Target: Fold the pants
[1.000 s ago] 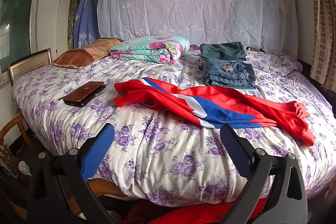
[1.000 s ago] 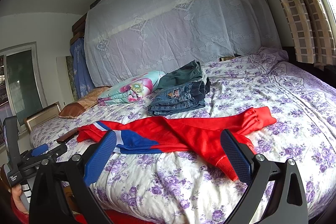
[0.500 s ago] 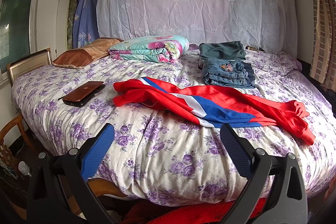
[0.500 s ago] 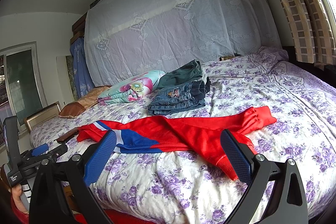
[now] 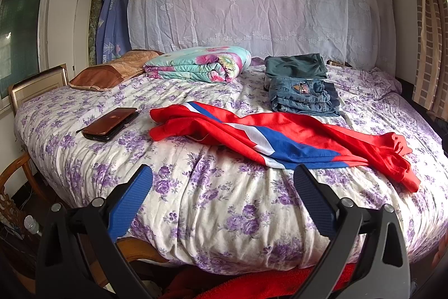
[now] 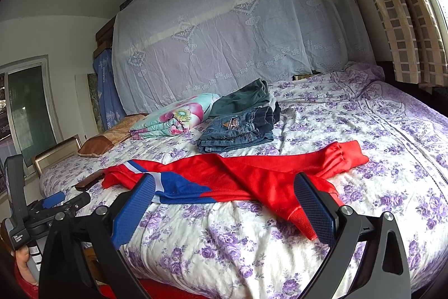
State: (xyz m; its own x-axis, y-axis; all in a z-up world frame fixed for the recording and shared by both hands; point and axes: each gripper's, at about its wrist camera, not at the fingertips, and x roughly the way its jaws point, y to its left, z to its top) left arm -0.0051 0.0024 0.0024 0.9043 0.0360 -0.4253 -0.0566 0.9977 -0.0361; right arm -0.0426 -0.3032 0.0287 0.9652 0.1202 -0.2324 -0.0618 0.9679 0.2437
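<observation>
Red track pants with a blue and white stripe (image 5: pixel 280 139) lie crumpled and stretched across the flower-print bed cover (image 5: pixel 224 203); they also show in the right wrist view (image 6: pixel 252 175). My left gripper (image 5: pixel 222 187) is open and empty, held short of the bed's front edge, apart from the pants. My right gripper (image 6: pixel 224 196) is open and empty, near the pants' leg end, not touching. The left gripper also shows at the lower left of the right wrist view (image 6: pixel 50 208).
Folded jeans (image 5: pixel 303 95) and folded dark green pants (image 5: pixel 295 65) lie behind the red pants. A folded floral quilt (image 5: pixel 198 65), a brown pillow (image 5: pixel 112 70) and a brown phone case (image 5: pixel 110 123) lie on the bed. A wooden chair (image 5: pixel 16 178) stands at the left.
Both views have shifted very slightly toward the bed. Nothing on the bed has moved and both grippers stay open.
</observation>
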